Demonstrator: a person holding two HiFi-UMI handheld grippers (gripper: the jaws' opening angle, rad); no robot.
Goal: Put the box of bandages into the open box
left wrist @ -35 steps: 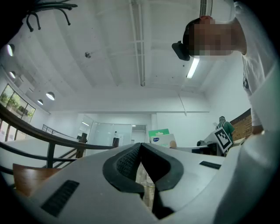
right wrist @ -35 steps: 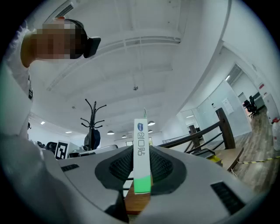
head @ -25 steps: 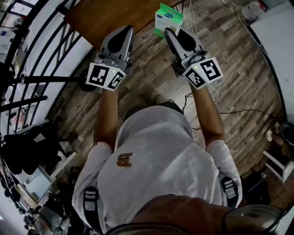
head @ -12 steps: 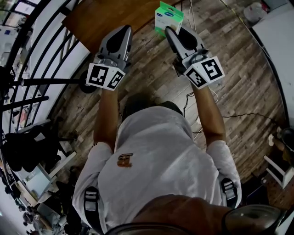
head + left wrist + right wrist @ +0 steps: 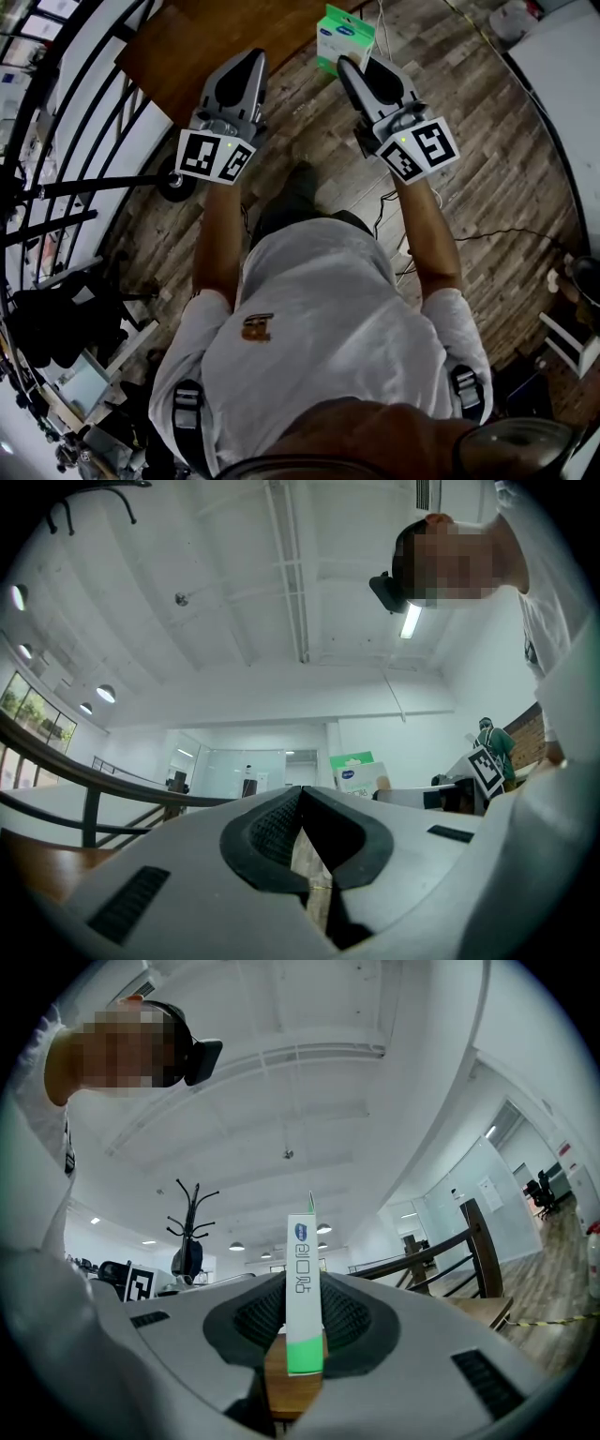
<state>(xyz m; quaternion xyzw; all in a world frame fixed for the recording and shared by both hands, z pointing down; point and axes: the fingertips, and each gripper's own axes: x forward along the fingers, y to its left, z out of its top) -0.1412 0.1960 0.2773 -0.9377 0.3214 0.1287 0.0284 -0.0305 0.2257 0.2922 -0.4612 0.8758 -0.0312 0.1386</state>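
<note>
Right hand-held gripper (image 5: 342, 64) half-closed on box of bandages (image 5: 344, 34) near its end, 12 o'clock, above floor (image 5: 487, 141); left hand-held gripper (image 5: 251, 58) shut, empty; risk: shallow pinch lets it pivot or drop.

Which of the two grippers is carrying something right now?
The right gripper: its jaws are clamped on the green-and-white box of bandages. The left gripper has its jaws shut on nothing.

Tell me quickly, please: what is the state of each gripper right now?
Left gripper: fingers closed together, holding nothing.
Right gripper: closed on the box of bandages.
</note>
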